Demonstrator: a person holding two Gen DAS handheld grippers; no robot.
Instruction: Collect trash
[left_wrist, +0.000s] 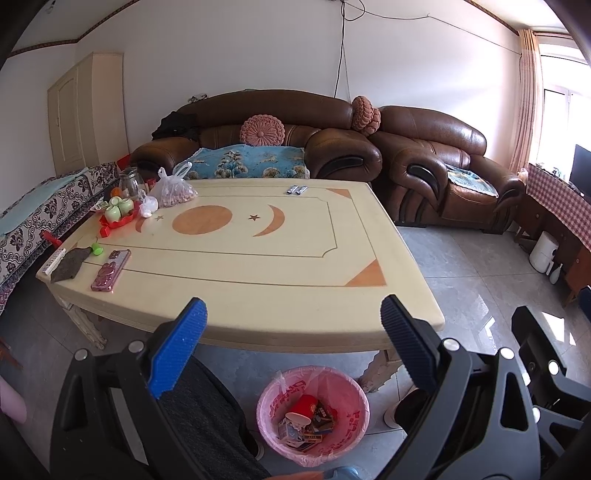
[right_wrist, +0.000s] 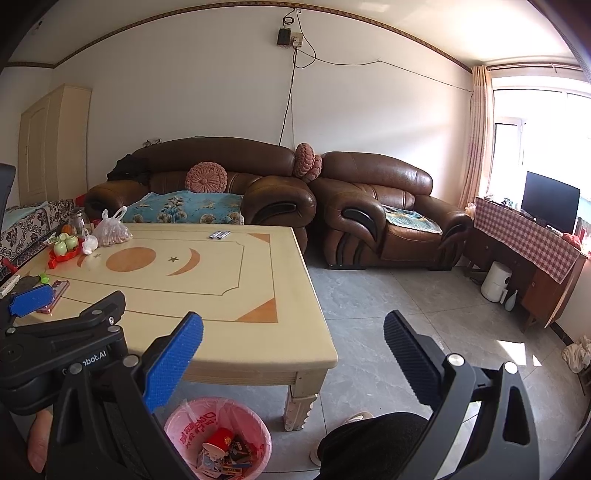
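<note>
Room lit by daylight from the window (right_wrist: 535, 122) at right, which is blown out. Glare is thrown on the floor (right_wrist: 511, 349) and sofa (right_wrist: 388, 173). Strong fisheye bending and dark vignetting are seen at edges. Focus is sharp; near tools slightly soft.

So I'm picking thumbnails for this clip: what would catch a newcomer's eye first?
Probably the big cream table with its orange sun and moon inlay, filling the middle of both views. Next, the pink-lined trash bin on the floor at its near edge, holding a red cup and small boxes. Behind the table, the brown leather sofas stand along the wall.
</note>
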